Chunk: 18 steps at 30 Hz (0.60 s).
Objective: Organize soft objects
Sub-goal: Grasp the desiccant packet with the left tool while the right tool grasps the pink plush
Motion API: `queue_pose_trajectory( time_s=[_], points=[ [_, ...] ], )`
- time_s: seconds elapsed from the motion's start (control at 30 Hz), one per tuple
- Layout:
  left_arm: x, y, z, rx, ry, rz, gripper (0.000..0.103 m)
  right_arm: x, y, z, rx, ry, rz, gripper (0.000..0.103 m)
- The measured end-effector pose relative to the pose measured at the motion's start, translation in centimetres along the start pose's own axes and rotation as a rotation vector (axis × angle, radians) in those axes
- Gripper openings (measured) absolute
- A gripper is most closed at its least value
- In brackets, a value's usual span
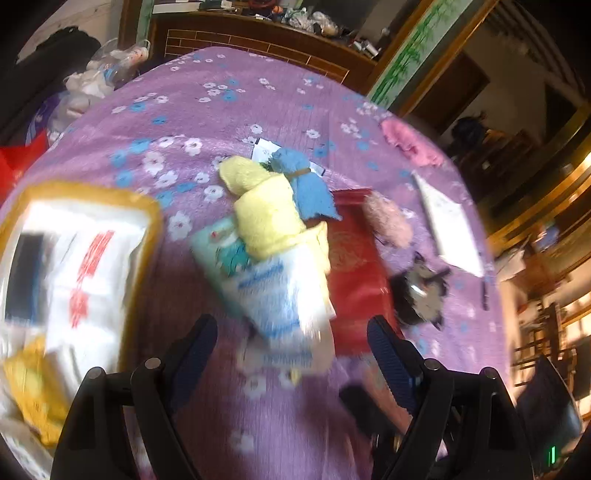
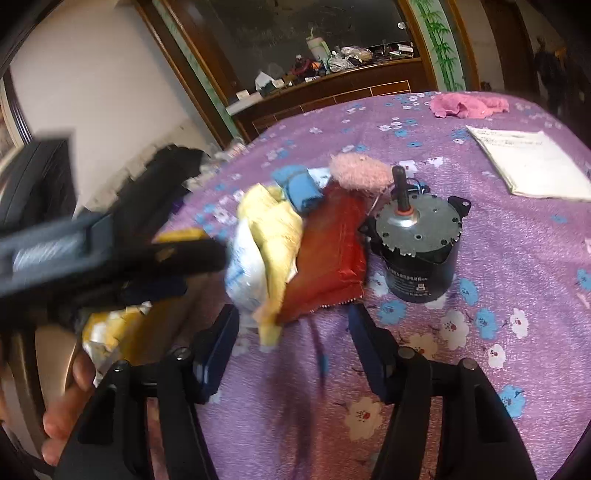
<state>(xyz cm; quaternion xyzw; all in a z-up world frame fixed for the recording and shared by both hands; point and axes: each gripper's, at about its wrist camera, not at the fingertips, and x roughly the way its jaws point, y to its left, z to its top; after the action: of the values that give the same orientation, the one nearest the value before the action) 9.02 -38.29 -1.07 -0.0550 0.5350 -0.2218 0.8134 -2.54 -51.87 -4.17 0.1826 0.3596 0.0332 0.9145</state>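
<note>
A pile of soft things lies on the purple flowered bedspread (image 1: 229, 107): a yellow towel (image 1: 266, 214), a blue rolled cloth (image 1: 306, 184), a white and blue plastic pack (image 1: 280, 295), a red pouch (image 1: 354, 266) and a pink fluffy item (image 1: 388, 218). My left gripper (image 1: 291, 350) is open just in front of the plastic pack. My right gripper (image 2: 291, 339) is open and empty in front of the yellow towel (image 2: 277, 229) and red pouch (image 2: 328, 254). A pink cloth (image 2: 465, 105) lies at the far right.
A black and silver motor (image 2: 417, 240) stands upright right of the pile. A white booklet (image 2: 528, 166) lies further right. A yellow-rimmed bin (image 1: 74, 266) with bags sits at the left. The left hand-held gripper (image 2: 92, 243) crosses the right wrist view. A cluttered wooden headboard shelf (image 1: 266, 33) is behind.
</note>
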Motion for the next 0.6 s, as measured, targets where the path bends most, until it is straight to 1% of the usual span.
queue_pose_trajectory(
  time_s=[0.03, 0.07, 0.1, 0.13, 0.17, 0.2, 0.23, 0.27, 0.3, 0.37, 0.4, 0.47, 0.57, 0.6],
  points=[
    [0.5, -0.2, 0.2, 0.004, 0.004, 0.015, 0.085, 0.0, 0.0, 0.0, -0.004, 0.001, -0.002, 0.058],
    [1.1, -0.2, 0.4, 0.003, 0.009, 0.037, 0.076, 0.0, -0.1, -0.1, -0.002, 0.003, 0.003, 0.057],
    [1.6, -0.1, 0.3, 0.002, 0.023, 0.047, 0.056, 0.0, -0.4, -0.1, 0.008, 0.008, 0.013, 0.057],
    [2.1, 0.1, 0.2, -0.001, 0.060, 0.045, 0.053, 0.0, -0.6, -0.1, 0.020, 0.012, 0.021, 0.057],
    [2.0, 0.3, -0.1, -0.008, 0.064, 0.030, 0.049, 0.0, -0.9, -0.1, 0.036, 0.016, 0.028, 0.057],
    [1.6, 0.3, -0.3, -0.007, 0.052, 0.024, 0.041, 0.1, -1.3, 0.0, 0.057, 0.021, 0.036, 0.057],
    [1.1, 0.5, -0.8, -0.001, 0.034, 0.027, 0.038, 0.1, -1.6, 0.1, 0.072, 0.025, 0.042, 0.057],
    [0.5, 0.9, -1.3, -0.013, 0.029, 0.019, 0.037, 0.2, -2.0, 0.1, 0.090, 0.031, 0.051, 0.057],
    [0.0, 1.3, -1.8, -0.032, 0.029, -0.007, 0.036, 0.3, -2.2, 0.2, 0.106, 0.039, 0.064, 0.057],
    [-1.0, 2.5, -2.8, -0.079, 0.034, -0.112, 0.034, 0.3, -2.4, 0.2, 0.122, 0.040, 0.079, 0.057],
    [-1.6, 3.0, -3.4, -0.087, 0.034, -0.148, 0.031, 0.2, -2.4, 0.2, 0.123, 0.033, 0.073, 0.057],
    [-2.6, 3.7, -4.3, -0.098, 0.016, -0.170, 0.030, -0.3, -2.5, 0.3, 0.123, 0.010, 0.070, 0.056],
    [-5.2, 4.7, -5.7, -0.114, -0.024, -0.212, 0.029, -1.8, -2.3, 0.3, 0.132, -0.048, 0.135, 0.056],
    [-5.9, 5.0, -5.8, -0.112, -0.036, -0.220, 0.029, -2.5, -2.1, 0.4, 0.140, -0.080, 0.158, 0.056]
  ],
)
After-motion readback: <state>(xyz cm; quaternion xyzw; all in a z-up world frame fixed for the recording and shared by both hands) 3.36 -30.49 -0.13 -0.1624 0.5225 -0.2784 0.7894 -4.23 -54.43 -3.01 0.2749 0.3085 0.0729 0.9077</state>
